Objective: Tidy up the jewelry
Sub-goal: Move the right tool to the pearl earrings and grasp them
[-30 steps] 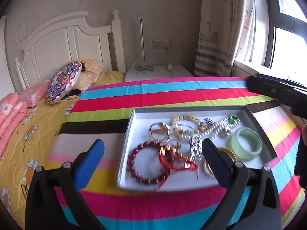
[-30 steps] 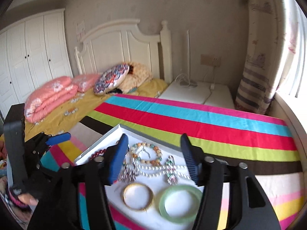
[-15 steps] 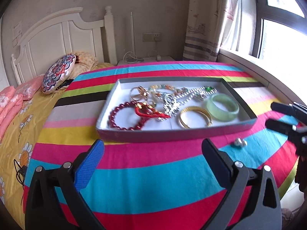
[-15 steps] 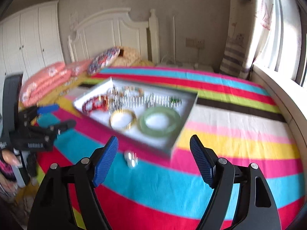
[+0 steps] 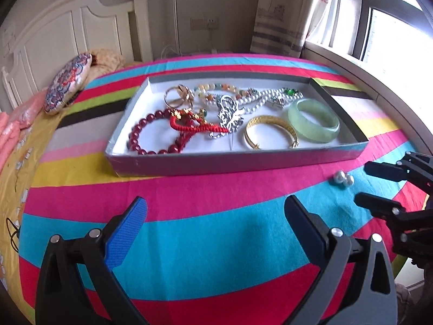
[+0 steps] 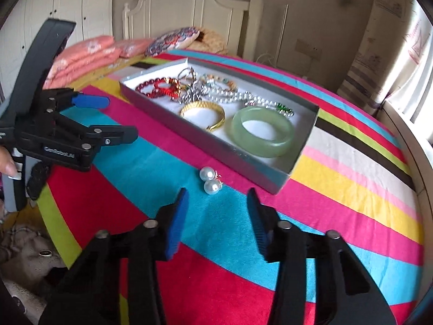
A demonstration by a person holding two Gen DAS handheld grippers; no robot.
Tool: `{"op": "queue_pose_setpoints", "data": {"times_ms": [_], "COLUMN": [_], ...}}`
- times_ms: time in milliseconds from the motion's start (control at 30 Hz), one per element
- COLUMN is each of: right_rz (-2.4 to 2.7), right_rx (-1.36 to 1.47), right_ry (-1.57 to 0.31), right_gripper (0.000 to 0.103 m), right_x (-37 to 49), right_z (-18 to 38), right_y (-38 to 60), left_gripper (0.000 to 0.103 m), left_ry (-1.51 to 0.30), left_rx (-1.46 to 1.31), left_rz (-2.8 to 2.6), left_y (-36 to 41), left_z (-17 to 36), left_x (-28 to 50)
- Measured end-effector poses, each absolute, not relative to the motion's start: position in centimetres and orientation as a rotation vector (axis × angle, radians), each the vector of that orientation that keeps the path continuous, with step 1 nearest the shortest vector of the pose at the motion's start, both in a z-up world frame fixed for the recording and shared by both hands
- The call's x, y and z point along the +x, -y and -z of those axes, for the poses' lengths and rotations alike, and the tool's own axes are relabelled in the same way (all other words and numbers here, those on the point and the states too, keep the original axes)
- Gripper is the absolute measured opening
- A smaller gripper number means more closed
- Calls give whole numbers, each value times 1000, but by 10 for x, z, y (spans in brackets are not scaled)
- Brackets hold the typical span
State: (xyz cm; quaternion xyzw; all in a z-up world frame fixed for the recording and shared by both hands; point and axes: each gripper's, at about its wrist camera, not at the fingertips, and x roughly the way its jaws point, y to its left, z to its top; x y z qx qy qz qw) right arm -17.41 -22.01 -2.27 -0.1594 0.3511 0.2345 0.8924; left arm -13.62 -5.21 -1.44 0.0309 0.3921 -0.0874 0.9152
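Note:
A grey tray on the striped cloth holds a green jade bangle, a gold bangle, a red bead bracelet, a red cord bracelet, pearl strands and rings. Two loose pearl earrings lie on the cloth outside the tray's near right corner. My right gripper is open and empty, just short of the pearls. My left gripper is open and empty, in front of the tray.
The striped round table stands beside a bed with pink bedding and a patterned cushion. A window sill and a curtain are at the right. A white headboard is behind.
Both grippers pulled back from above the tray towards the table's near edge. The right gripper then came lower and closer to the two pearls. Both stay open.

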Motion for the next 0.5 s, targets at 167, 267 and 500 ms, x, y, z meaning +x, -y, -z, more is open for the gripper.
{"op": "queue_pose_setpoints", "data": {"times_ms": [167,267,500], "right_rz": [-486,-490,-537], "right_rx": [-335,-346,-337], "right_ry": [-754,-771,-788], "right_gripper": [36,33,17], "right_x": [-167,-162,-157], "right_z": [24,25,25], "right_y": [216,213,209], "left_gripper": [101,101,101], "left_ry": [-820,-828,-840], "left_rx": [33,19,16], "left_rz": [190,192,193], "left_y": [49,48,50], "left_z": [16,17,18], "left_x": [-134,-133,-131]}}
